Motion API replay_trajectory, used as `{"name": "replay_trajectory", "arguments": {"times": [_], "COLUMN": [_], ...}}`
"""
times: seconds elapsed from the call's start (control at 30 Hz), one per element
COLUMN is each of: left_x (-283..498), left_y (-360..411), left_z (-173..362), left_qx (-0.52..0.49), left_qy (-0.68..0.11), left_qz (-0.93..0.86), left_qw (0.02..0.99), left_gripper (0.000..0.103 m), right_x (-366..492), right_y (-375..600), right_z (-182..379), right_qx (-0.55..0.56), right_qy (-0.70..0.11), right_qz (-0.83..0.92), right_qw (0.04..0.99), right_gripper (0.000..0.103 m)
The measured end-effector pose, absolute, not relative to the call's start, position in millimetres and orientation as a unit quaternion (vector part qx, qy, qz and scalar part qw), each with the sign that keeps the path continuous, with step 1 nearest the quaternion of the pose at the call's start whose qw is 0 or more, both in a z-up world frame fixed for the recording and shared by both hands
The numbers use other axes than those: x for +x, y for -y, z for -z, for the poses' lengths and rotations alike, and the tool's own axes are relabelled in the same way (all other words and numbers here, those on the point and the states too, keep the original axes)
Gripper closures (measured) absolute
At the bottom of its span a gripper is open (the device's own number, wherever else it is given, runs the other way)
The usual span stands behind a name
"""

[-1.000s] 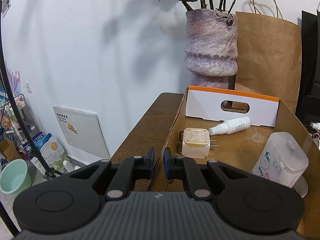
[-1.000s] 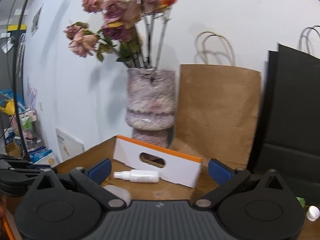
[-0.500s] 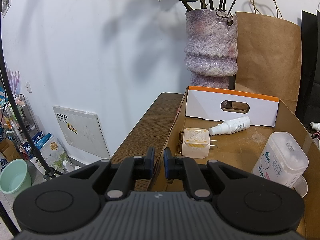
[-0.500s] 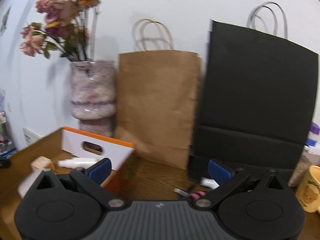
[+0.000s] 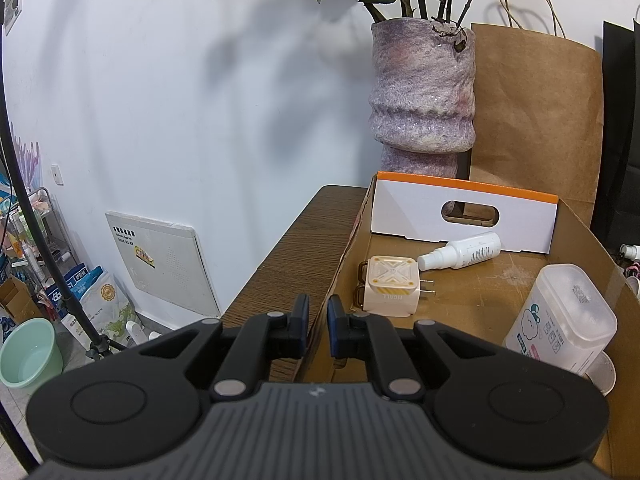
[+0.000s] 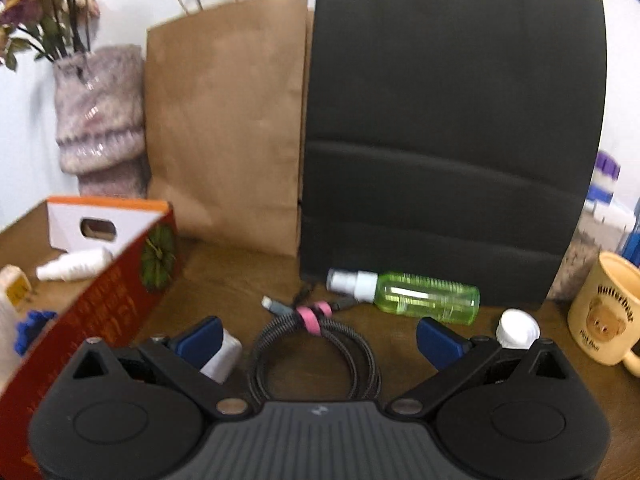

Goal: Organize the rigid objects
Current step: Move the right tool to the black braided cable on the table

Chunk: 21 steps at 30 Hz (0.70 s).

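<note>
My left gripper (image 5: pixel 318 314) is shut on the left wall of the cardboard box (image 5: pixel 344 256). Inside the box lie a cream plug charger (image 5: pixel 390 290), a white spray bottle (image 5: pixel 460 256) and a clear plastic container (image 5: pixel 560 324). My right gripper (image 6: pixel 318 334) is open and empty above the wooden table (image 6: pixel 240 280). Between its fingers lies a coiled black cable with a pink tie (image 6: pixel 316 344). A green spray bottle (image 6: pixel 412 296) lies beyond it. A white block (image 6: pixel 222 354) sits by the left finger and a white cap (image 6: pixel 518 326) by the right finger.
A purple vase (image 5: pixel 422 92), a brown paper bag (image 6: pixel 228 128) and a black bag (image 6: pixel 452 128) stand along the back wall. A yellow mug (image 6: pixel 604 308) stands at the right. The box's red outer wall (image 6: pixel 100 304) is left of my right gripper.
My right gripper has swung right and downward, from over the box to above the cable on the table. The left gripper has not moved.
</note>
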<state>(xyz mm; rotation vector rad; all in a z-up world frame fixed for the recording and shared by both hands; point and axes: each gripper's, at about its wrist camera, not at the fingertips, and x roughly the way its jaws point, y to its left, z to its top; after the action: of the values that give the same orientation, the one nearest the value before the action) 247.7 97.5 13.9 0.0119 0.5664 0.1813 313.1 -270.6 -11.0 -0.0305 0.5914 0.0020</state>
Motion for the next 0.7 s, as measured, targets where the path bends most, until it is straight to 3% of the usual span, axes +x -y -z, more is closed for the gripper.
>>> {"name": "replay_trajectory", "arguments": {"times": [0.7], "left_x": [247.6], "left_y": [-97.9], "left_z": [-14.4], "left_qx": [0.005], "left_qy": [-0.278], "left_qz": [-0.09], "left_qw": [0.956], "left_gripper": [0.092], "right_x": [338.5], "right_y": [268.8], "right_z": [45.6], "right_qx": [0.012], "right_qy": [-0.343], "right_qz": [-0.008], "right_qw": [0.939], "right_gripper": [0.0]}}
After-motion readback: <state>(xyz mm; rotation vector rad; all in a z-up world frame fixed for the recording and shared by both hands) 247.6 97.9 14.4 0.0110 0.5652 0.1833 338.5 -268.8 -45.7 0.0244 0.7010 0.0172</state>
